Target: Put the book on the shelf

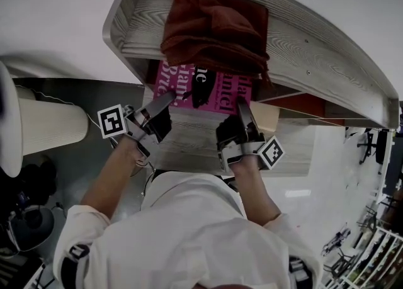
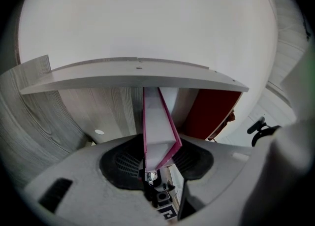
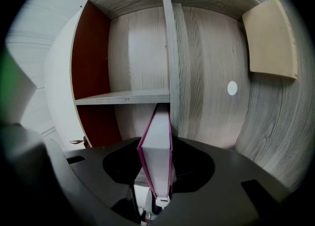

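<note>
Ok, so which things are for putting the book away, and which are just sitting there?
For the job:
- pink book, gripped by the left gripper and the right gripper
- wooden shelf, where it goes

Just lying about:
- brown cloth, on top of the shelf
- cream lampshade, off to the left

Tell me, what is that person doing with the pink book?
A person holds a pink book flat, cover up, with two claws: the left claw and the right claw both pinch its near edge. The book's far end is already under the top of a wooden shelf, and a dark red cloth lies on that top. Neither claw has let go.
</note>
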The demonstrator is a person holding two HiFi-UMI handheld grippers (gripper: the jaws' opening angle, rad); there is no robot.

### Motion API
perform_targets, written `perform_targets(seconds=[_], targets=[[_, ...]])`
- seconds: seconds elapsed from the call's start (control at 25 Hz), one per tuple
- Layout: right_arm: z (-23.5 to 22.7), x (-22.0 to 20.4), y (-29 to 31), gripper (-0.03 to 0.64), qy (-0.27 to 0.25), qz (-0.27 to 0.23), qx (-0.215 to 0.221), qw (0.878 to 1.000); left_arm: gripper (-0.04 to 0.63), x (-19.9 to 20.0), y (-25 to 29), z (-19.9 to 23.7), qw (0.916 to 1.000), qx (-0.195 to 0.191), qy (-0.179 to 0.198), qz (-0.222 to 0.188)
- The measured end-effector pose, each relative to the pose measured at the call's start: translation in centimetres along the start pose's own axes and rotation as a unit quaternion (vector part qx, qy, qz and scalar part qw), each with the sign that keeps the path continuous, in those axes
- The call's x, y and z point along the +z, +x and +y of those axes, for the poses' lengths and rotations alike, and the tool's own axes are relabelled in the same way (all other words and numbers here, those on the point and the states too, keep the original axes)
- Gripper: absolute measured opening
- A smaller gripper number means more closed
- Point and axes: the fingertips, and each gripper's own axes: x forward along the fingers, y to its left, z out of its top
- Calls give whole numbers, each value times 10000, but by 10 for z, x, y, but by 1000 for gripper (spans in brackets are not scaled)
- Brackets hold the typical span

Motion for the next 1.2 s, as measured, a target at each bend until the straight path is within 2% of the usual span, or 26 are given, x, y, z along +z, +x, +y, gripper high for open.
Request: perform_targets(seconds=[0.52,0.76,0.92,1.2], targets=[[7,-2,-2,162,-111,-150,193,9996,158,8,-2,1,9987,53,-56,-502],[3,-11,-14,187,-102,-88,98,9999,160,7,0,-4,9988,-47,-1,-479],[3,-19,-16,189,-39,3,180,9998,202,2,0,-6,9992,-195,72,-337],[11,-28,-30,189,30,33,240,9997,221,-13,-16,-13,9982,-112,101,-572]])
